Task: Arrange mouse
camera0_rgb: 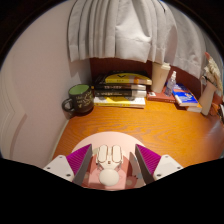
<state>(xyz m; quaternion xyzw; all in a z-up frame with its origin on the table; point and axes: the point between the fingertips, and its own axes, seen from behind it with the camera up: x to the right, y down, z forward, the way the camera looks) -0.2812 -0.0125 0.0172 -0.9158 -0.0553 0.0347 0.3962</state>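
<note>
A white mouse (108, 158) with a rabbit-like shape and a round white tail lies on a pale pink round mat (108, 137) at the near side of the wooden desk (150, 122). My gripper (110, 152) is open. Its two fingers, with magenta pads (80, 160), stand on either side of the mouse. There is a small gap on each side, and the mouse rests on the mat between them.
A green mug (78, 98) stands at the back left. A stack of books (122, 90) is behind the mat. A pale bottle (160, 76), a blue item (185, 97) and other small things are at the back right. A curtain (125, 30) hangs behind.
</note>
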